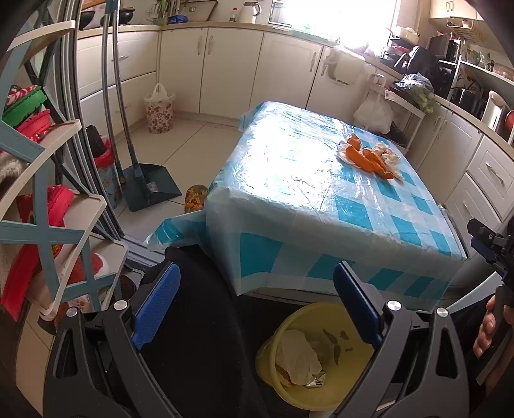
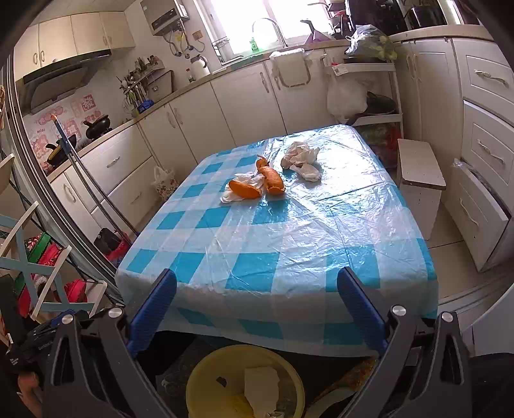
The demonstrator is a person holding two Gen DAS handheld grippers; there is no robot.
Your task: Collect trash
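A: Where's the trash?
B: Curled orange peel pieces (image 2: 257,185) and crumpled white tissues (image 2: 300,157) lie at twelve o'clock on the blue-checked plastic-covered table (image 2: 289,250).
A: And the bin?
B: The round yellow plastic bin (image 2: 199,376) sits at six o'clock below the table edge, holding paper.
A: Tongs?
B: Left tongs (image 1: 257,305) and right tongs (image 2: 257,308) both gape, empty.

- Cream cabinets (image 2: 192,122) line two walls.
- Window (image 2: 244,22) glares above the sink.
- Pale tiled floor (image 1: 192,141).
- Table (image 2: 289,225) under blue-checked plastic.

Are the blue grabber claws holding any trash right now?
No. The left gripper and right gripper are both open with nothing between their fingers. The orange peels lie on the table.
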